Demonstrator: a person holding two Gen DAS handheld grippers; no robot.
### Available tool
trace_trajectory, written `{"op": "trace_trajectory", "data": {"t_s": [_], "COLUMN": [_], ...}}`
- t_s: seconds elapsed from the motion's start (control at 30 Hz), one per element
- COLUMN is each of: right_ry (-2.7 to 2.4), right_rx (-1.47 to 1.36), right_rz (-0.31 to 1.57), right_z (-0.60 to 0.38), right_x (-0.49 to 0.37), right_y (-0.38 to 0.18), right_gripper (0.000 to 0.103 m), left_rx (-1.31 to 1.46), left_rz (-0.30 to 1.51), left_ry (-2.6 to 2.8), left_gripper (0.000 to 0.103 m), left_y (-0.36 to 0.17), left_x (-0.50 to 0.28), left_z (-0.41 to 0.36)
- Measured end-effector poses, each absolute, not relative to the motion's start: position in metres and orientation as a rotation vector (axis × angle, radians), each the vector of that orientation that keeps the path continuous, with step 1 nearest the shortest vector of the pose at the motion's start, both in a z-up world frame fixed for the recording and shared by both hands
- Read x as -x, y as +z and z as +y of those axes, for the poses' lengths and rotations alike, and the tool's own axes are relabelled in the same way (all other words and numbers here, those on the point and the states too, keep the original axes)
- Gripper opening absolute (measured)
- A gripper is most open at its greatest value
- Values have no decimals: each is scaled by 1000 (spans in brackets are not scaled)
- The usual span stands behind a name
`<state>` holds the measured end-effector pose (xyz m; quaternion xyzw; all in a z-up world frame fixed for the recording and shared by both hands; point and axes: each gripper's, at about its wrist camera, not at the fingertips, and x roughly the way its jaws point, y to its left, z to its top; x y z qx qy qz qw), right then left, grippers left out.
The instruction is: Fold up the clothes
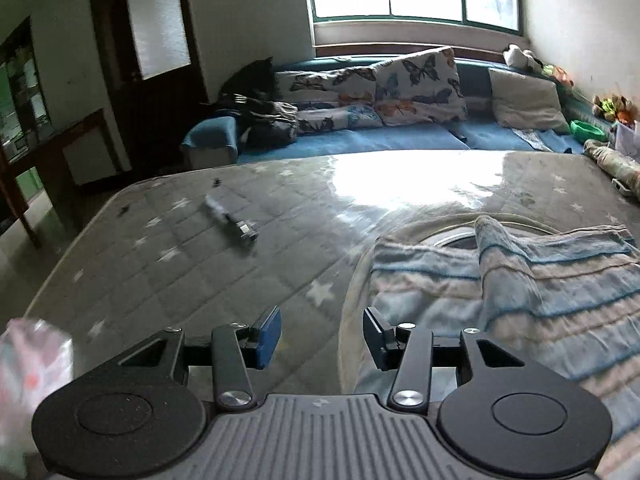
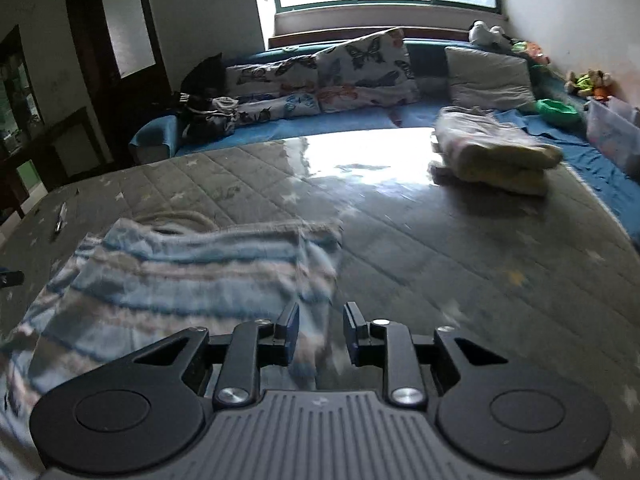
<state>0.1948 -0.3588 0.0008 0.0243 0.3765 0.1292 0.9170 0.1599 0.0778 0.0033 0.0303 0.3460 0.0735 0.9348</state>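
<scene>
A blue, white and pink striped garment (image 1: 532,292) lies spread on the grey star-patterned mattress (image 1: 192,264), partly folded over itself. My left gripper (image 1: 322,338) hovers open at the garment's left edge, nothing between its blue pads. In the right wrist view the same garment (image 2: 192,276) fills the lower left. My right gripper (image 2: 321,334) stands open over its right edge, with cloth showing below the gap but not pinched. A folded pile of clothes (image 2: 496,152) rests at the mattress's far right.
A small grey tool (image 1: 232,220) lies on the mattress (image 2: 460,260) at the left. A blue sofa (image 1: 360,136) with butterfly cushions (image 1: 420,88) runs along the far side under the window. A pinkish bag (image 1: 32,364) sits at the near left. Toys and a green bowl (image 2: 556,110) line the right.
</scene>
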Motion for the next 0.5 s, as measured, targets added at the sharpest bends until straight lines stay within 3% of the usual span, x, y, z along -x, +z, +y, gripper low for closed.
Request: {"op": "trace_trajectory", "data": {"t_s": [0.5], "right_ry": [275], "right_rx": [-12], "right_rz": [824], "right_z": [-331], "right_x": [-278], "right_y": [-35], "right_gripper": [38], "left_rx": [-55], "left_rz": [759], "left_ry": [51], "left_gripper": [50], "left_y": [-28], "left_x": [-236], "left_z": [68]}}
